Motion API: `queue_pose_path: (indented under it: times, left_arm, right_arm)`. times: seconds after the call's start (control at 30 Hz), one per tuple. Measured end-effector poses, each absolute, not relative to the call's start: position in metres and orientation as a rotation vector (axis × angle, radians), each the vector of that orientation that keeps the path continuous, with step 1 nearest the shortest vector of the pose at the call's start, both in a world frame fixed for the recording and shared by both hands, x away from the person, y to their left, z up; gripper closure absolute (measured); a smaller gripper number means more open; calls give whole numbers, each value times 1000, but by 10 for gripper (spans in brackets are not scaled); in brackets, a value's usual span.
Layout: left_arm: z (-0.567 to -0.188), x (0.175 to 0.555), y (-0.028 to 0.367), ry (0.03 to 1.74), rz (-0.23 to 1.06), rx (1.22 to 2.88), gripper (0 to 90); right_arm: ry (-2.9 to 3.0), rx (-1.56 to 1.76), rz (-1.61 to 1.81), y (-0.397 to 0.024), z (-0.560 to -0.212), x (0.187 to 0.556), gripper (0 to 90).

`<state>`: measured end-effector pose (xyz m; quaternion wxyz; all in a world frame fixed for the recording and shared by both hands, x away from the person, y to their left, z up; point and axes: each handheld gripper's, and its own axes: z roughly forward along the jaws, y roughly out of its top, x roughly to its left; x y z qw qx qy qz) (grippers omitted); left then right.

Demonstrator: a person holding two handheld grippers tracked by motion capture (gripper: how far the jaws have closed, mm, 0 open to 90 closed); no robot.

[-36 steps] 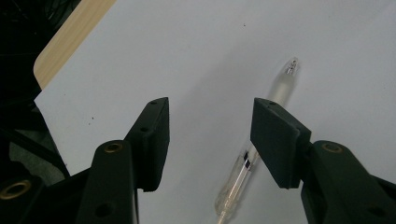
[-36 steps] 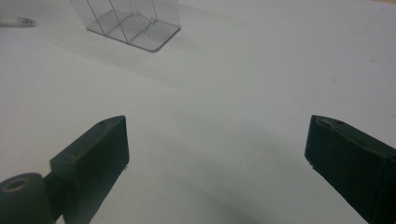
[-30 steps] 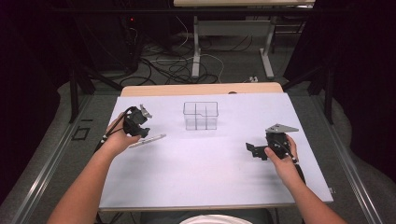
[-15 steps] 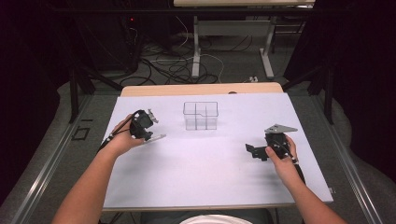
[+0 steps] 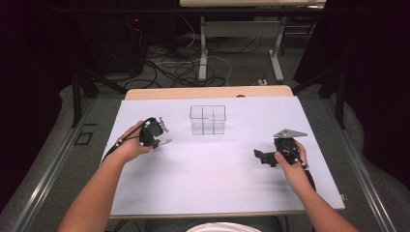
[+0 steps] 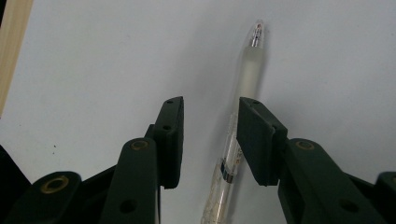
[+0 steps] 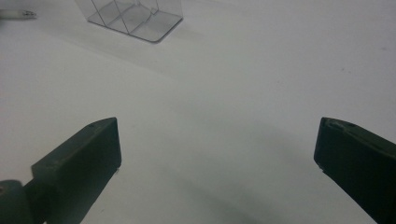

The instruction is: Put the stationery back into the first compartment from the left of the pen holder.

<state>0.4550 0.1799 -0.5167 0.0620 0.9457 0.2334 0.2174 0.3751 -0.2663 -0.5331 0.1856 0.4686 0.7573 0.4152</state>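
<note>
Left claw (image 6: 210,135) is down over the pen (image 6: 233,149), which lies flat on the white counter (image 5: 217,183) just left of the clear box (image 5: 208,119); its jaws have just been closing, the pen sits between them, one side looks right against it, but they are not pinching it yet. Right claw (image 7: 215,154) sits spread wide with nothing in it, well right of the box. I think the grab is under way, and next the jaws must squeeze the pen tight, then lift.

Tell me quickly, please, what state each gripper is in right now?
Left gripper: open, jaws just been closing around the pen lying on the table; not yet gripped.
Right gripper: open wide, nothing between its jaws.
</note>
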Motion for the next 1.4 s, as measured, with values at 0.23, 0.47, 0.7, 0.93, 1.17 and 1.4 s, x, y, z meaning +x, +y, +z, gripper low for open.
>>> queue_pose_path:
  times: [0.23, 0.47, 0.7, 0.93, 1.17, 1.4]
  left_arm:
    - [-524, 458, 176, 703, 627, 2884, 622]
    - [-528, 458, 173, 697, 603, 2907, 629]
    - [-531, 458, 170, 657, 587, 2955, 675]
    - [-531, 457, 169, 626, 568, 2975, 723]
    - [-532, 456, 167, 614, 562, 2983, 763]
    - [-533, 455, 166, 575, 589, 2995, 790]
  right_arm:
    - [2135, 1325, 1169, -267, -533, 375, 6]
    - [2136, 1318, 1160, -267, -534, 375, 10]
    - [2136, 1318, 1159, -267, -535, 376, 24]
    - [2148, 1315, 1156, -266, -536, 376, 36]
    - [2149, 1323, 1158, -265, -536, 376, 49]
    - [2154, 1322, 1160, -265, -537, 376, 58]
